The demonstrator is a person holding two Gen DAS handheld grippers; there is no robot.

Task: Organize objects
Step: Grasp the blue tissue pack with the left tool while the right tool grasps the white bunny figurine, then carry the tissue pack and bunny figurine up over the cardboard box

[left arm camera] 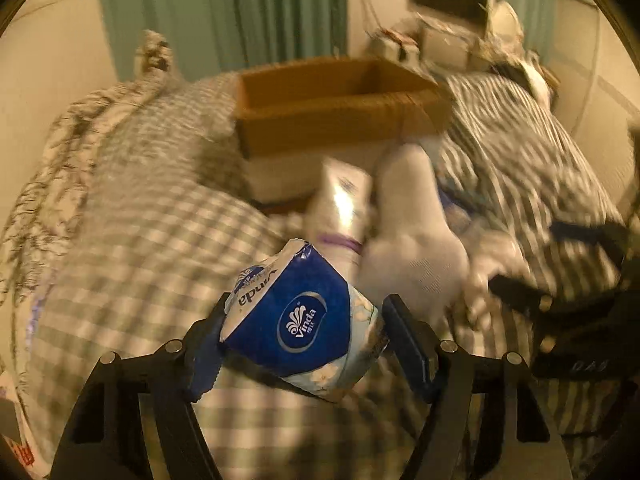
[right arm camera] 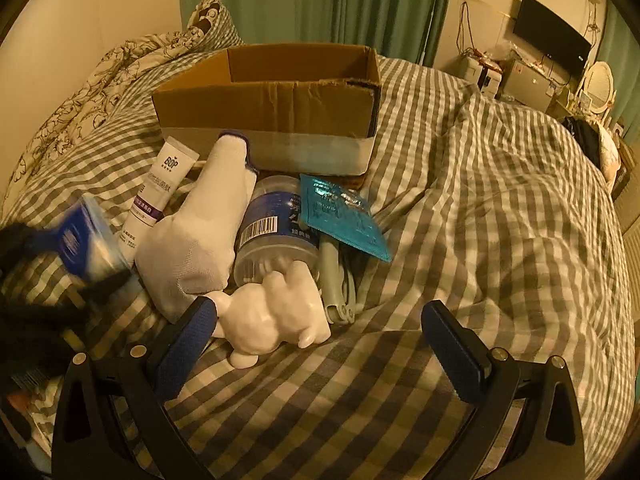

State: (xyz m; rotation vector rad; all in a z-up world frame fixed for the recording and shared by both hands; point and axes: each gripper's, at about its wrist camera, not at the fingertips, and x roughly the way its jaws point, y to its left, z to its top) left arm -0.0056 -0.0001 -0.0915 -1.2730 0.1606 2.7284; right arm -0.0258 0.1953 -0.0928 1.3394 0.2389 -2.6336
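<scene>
My left gripper (left arm camera: pixel 304 336) is shut on a blue Vinda tissue pack (left arm camera: pixel 300 320) and holds it above the checked bed; the pack also shows blurred in the right wrist view (right arm camera: pixel 84 236). My right gripper (right arm camera: pixel 320 328) is open and empty, its left finger beside a white ceramic figurine (right arm camera: pixel 272 312). Behind lie a white glove (right arm camera: pixel 200 232), a white tube (right arm camera: pixel 156 192), a clear jar with a blue label (right arm camera: pixel 272 228), a teal packet (right arm camera: pixel 344 216) and a grey tool (right arm camera: pixel 336 280). An open cardboard box (right arm camera: pixel 272 108) stands behind them; it also shows in the left wrist view (left arm camera: pixel 336 104).
A checked duvet (right arm camera: pixel 480 240) covers the bed, with a floral pillow (right arm camera: pixel 80 104) at the left. Green curtains (right arm camera: pixel 320 0) hang behind. A TV (right arm camera: pixel 552 40) and cluttered furniture stand at the far right. The left view is motion-blurred.
</scene>
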